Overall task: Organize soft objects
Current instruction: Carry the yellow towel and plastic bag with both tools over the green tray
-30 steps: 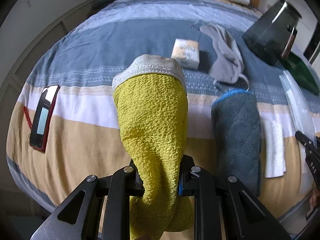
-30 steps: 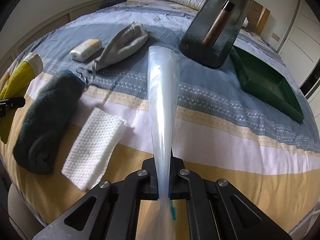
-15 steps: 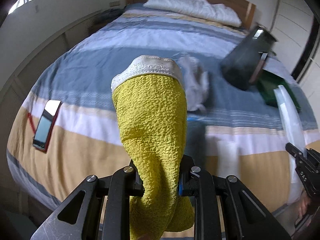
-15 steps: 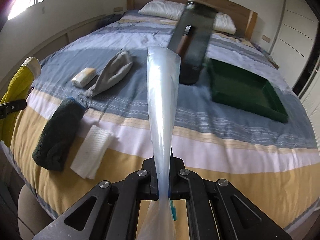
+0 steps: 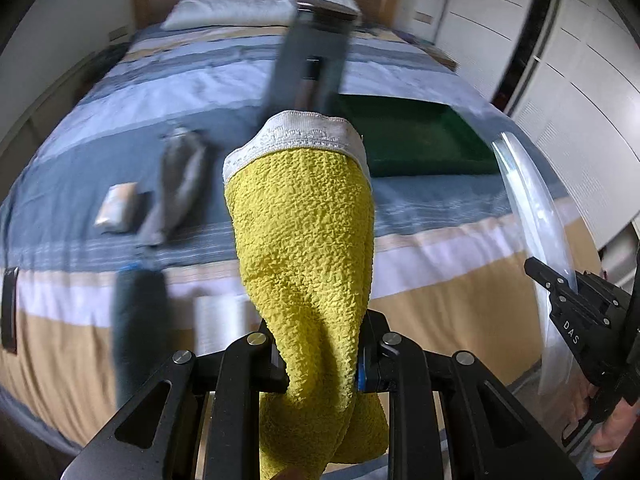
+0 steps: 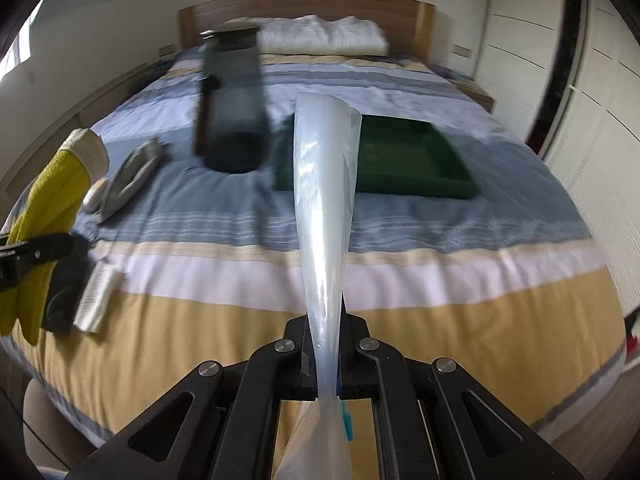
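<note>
My left gripper [image 5: 320, 364] is shut on a yellow textured cloth with a white lace edge [image 5: 304, 240], which stands up in front of the lens and also shows at the left of the right wrist view [image 6: 52, 200]. A clear plastic bag [image 6: 324, 216] is pinched in my shut right gripper [image 6: 326, 364]; the bag [image 5: 536, 216] and the right gripper [image 5: 576, 312] appear at the right edge of the left wrist view. On the striped bed lie a dark rolled towel [image 5: 138, 312], a white cloth [image 5: 218, 316] and a grey garment [image 5: 180, 180].
A green tray [image 6: 408, 160] and a dark transparent container [image 6: 232, 100] stand on the bed [image 6: 440, 264] towards the pillows. A small packet [image 5: 118, 208] lies beside the grey garment. A phone [image 5: 8, 304] is at the far left edge. White wardrobe doors [image 6: 580, 100] line the right.
Both grippers have risen and pulled back from the bed while swinging right, each keeping its hold. The bed items look smaller and sit further left; the tray and headboard have come into view.
</note>
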`<state>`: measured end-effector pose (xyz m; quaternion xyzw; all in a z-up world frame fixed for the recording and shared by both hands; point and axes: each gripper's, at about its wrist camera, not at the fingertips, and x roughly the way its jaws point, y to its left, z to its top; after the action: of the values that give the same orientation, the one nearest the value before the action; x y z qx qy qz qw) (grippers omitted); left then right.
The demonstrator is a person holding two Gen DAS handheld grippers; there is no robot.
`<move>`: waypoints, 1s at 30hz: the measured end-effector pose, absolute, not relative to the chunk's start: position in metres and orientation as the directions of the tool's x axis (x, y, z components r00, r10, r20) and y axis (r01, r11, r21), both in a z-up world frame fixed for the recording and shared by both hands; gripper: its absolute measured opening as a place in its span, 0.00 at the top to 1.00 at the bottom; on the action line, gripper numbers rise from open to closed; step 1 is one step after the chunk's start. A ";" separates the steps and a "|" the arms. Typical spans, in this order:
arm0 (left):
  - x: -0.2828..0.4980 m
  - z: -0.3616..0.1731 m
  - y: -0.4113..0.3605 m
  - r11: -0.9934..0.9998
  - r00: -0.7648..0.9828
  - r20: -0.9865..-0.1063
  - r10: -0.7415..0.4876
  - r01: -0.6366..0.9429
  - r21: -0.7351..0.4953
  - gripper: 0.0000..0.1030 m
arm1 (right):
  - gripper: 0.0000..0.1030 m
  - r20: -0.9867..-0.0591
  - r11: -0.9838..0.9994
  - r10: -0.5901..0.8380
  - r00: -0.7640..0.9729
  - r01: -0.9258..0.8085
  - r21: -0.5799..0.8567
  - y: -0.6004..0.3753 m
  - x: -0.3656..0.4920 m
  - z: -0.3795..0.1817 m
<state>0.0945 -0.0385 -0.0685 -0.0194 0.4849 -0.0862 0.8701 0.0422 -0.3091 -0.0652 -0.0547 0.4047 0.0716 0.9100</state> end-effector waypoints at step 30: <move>0.235 -0.061 -0.172 0.984 0.552 -0.815 -0.176 0.131 -0.123 0.82 | 0.97 -0.672 0.992 0.063 0.738 -0.121 -0.040 -0.386 0.196 -0.028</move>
<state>0.2347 -0.1720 -0.0610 -0.0240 0.4652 -0.0871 0.8806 0.1959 -0.3859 -0.0283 -0.0404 0.3584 0.0493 0.9314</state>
